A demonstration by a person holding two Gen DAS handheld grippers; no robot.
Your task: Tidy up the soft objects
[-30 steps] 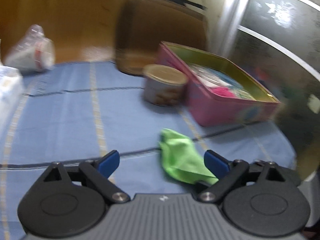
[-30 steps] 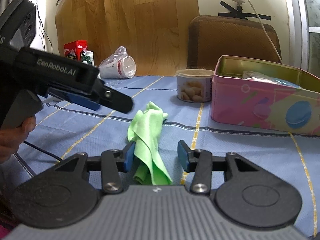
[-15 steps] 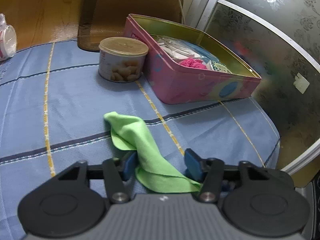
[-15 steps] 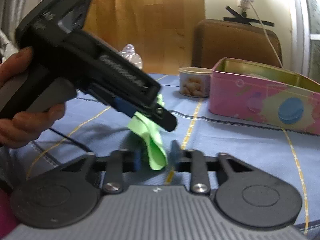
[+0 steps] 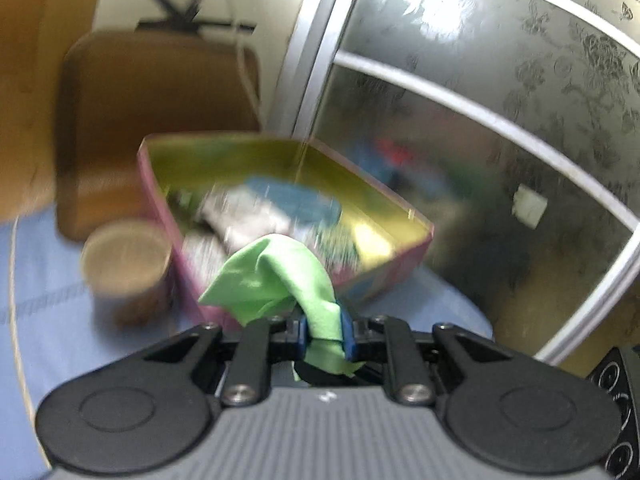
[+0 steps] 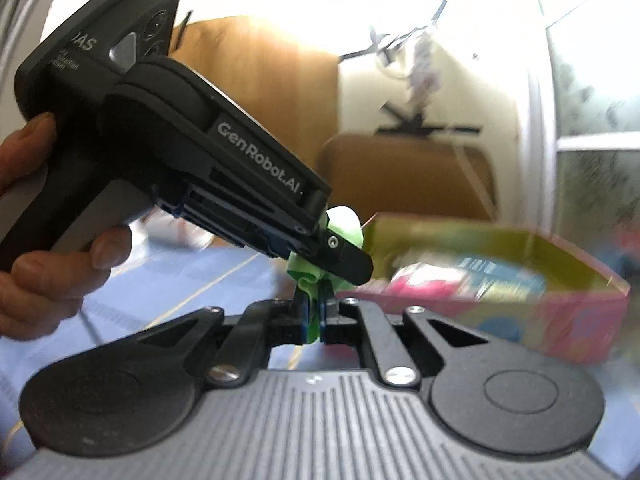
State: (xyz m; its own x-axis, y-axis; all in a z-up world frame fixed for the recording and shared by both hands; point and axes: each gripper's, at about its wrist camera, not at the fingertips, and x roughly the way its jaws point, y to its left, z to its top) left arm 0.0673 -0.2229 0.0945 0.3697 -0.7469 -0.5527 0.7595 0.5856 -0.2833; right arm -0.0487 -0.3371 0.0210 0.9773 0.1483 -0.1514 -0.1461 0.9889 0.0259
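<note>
1. Two sets of jaws are mine, and both have just been closing on the same green cloth (image 5: 280,276); each is now clenched on it, with the cloth bunched between the blue pads

2. Left gripper (image 5: 324,334): it pinches a gathered corner, and the rest of the cloth arches up and flops forward, clear of the blue counter (image 5: 60,320), in front of the pink tin (image 5: 400,268). A round can (image 5: 124,256) stands just left of the tin

3. Right gripper (image 6: 316,312): it nips a thin lower fold, directly under the left one's tip, so the two grips sit very close together on one small bundle

4. Handling, as I judge it: the cloth is light, limp and not fragile; it will sag and swing, so a gathered fold is the safest hold, and I would keep the loose end from catching the tin's rim

5. The tin stands open to the right, already holding other items, blurred; it looks the likely home for the cloth

6. Writing: the left gripper's housing, seen from the right wrist, reads "GenRobot.AI"; on its upper block only "AS" is legible, the smaller print is not
</note>
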